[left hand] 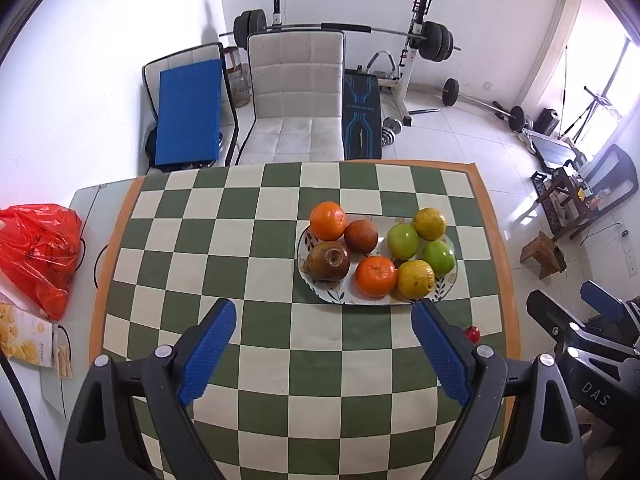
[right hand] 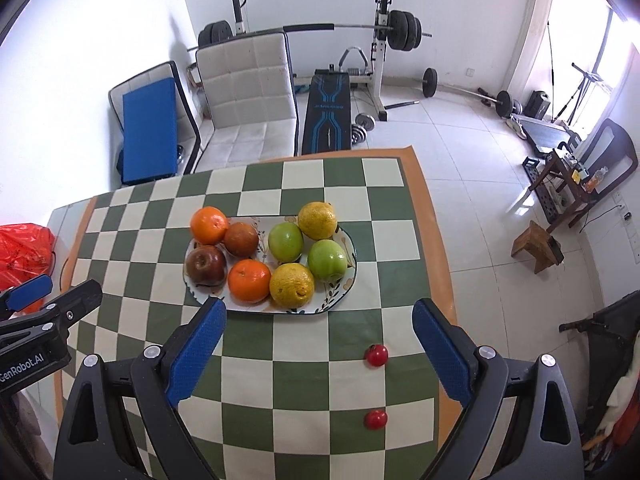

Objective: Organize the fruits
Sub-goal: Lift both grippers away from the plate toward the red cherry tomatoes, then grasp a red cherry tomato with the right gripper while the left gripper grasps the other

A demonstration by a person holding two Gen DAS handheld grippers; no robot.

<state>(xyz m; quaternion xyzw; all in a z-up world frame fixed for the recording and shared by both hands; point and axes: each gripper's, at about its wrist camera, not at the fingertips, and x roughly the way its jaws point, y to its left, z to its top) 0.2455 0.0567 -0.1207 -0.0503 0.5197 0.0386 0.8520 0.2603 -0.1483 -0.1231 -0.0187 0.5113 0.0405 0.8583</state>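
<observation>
Both my grippers, left [left hand: 323,316] and right [right hand: 318,316], gape wide and empty. Eight fruits fill the plate [right hand: 344,286]; two tomatoes [right hand: 376,355] remain loose on the cloth, probably next.

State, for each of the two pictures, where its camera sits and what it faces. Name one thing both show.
Left wrist: on the left gripper, above the checkered tablecloth, facing the fruit plate; its open blue fingers show.
Right wrist: on the right gripper, facing the same plate and two small red fruits; open fingers show.
Shared: plate, weight bench.
</observation>
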